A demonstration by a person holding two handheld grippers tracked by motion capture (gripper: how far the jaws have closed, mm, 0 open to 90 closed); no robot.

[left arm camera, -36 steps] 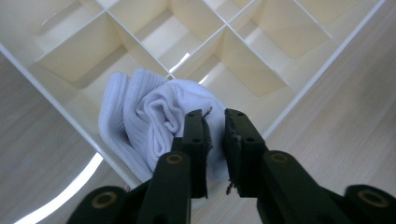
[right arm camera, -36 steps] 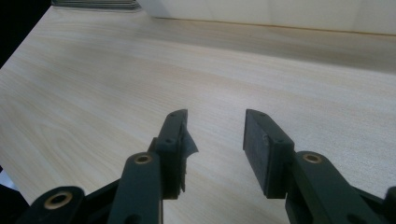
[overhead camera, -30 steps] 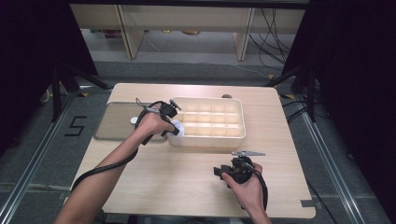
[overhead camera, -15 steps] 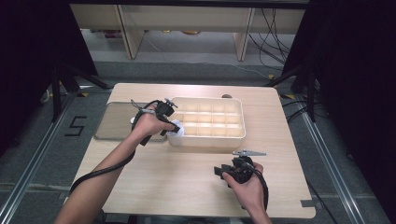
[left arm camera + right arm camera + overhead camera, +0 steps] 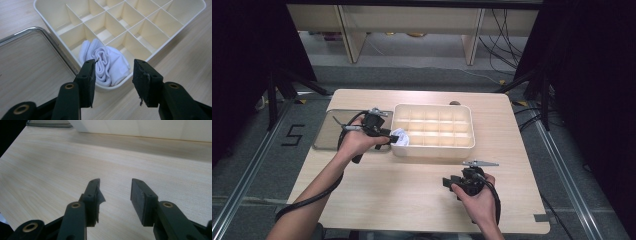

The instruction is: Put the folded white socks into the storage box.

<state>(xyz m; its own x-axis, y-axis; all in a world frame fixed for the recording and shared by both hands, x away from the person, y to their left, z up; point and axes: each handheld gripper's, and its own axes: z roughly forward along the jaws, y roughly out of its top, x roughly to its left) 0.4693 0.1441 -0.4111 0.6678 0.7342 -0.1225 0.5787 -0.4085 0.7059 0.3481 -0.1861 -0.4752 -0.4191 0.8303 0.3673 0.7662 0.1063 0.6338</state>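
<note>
A rolled white fabric bundle, seemingly a pair of socks (image 5: 105, 65), sits tucked into the near corner compartment of a cream plastic divided organiser box (image 5: 460, 146) on a pale wood-grain table (image 5: 412, 200). The left gripper (image 5: 113, 75) hangs just outside the box wall with its jaws parted; they have just been opening, and nothing lies between them now, the bundle resting free beyond the pads. In the high view the same gripper (image 5: 388, 137) is at the left end of the box, above the edge of a flat grey metal-rimmed tray (image 5: 326, 135) that lies beside the box and touches it.

By the look of it, the placing step is done: the bundle is inside its cell, bulging a little above the dividers but unsupported by any tool. The other compartments appear empty as far as the pictures show, and the tray holds nothing visible, so no further item waiting to be sorted is in sight.

The right gripper (image 5: 115, 192), held low over bare tabletop near the front edge (image 5: 452, 182), stands with its jaws apart and holds nothing. What seems left is for the left hand to draw clear of the box.
</note>
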